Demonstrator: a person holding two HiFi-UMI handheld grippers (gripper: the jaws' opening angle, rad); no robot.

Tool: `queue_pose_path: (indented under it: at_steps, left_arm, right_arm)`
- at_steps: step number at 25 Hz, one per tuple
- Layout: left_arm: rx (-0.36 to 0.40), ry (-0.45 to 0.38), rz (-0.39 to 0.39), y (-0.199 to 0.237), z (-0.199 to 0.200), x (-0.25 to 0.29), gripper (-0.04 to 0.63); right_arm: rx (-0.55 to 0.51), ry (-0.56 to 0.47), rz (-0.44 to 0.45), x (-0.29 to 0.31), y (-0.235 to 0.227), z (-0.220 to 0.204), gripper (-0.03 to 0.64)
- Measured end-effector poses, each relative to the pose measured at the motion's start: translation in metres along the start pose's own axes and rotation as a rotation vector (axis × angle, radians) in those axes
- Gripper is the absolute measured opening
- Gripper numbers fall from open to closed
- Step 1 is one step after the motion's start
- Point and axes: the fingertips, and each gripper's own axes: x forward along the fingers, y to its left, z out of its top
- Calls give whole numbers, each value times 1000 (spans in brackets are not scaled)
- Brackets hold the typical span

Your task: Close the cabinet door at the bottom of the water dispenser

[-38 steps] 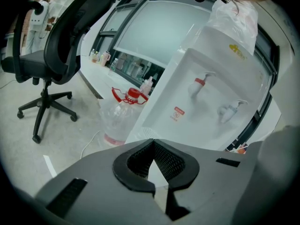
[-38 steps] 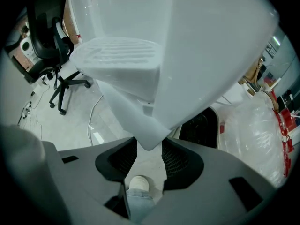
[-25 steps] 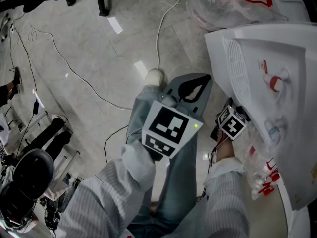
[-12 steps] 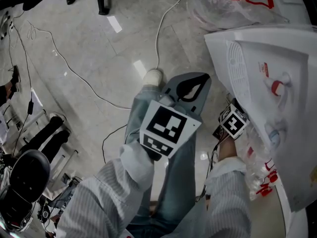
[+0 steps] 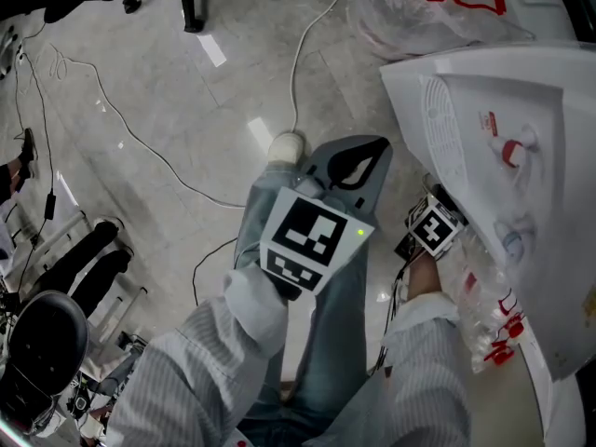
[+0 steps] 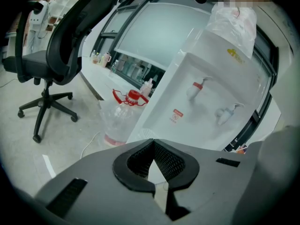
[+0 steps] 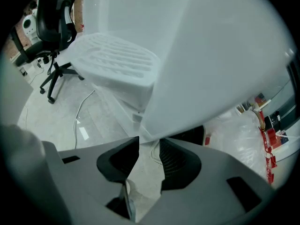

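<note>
White door (image 7: 211,55) — seemingly between right gripper's (image 7: 149,146) closing jaws.

Pale tiled floor (image 5: 186,91), white cable (image 5: 297,82), office chair (image 6: 33,64)

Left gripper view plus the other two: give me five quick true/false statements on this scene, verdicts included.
1. The left gripper has its jaws together with nothing between them. True.
2. The water dispenser has two taps, one of them a red tap. True.
3. The water bottle beside the dispenser has a blue cap. False: its cap and handle are red.
4. The right gripper is clamped on the red tap. False: its jaws stand apart and are closing at the lower corner of a white panel, with the pads pressing on nothing.
5. The office chair lies tipped over. False: it stands upright on its wheeled base.
</note>
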Motion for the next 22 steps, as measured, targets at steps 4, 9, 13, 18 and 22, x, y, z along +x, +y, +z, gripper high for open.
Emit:
queue_pose_path:
  at_steps: [4, 9, 13, 18, 22]
  left_arm:
    - [21, -2, -24, -5, 7, -7, 11]
    - [48, 3, -53, -7, 22, -23, 11]
    - [80, 5, -82, -9, 44, -37, 11]
    - [120, 12, -120, -12, 79, -59, 11]
    - [171, 10, -156, -15, 115, -75, 11]
  right_arm:
    - [43, 7, -2, -12, 4, -7, 135]
    - [112, -11, 21, -42, 13, -5, 135]
    - [177, -11, 62, -78, 28, 0, 132]
    - [251, -45, 99, -128, 47, 16, 130]
    - [341, -98, 125, -169, 62, 42, 130]
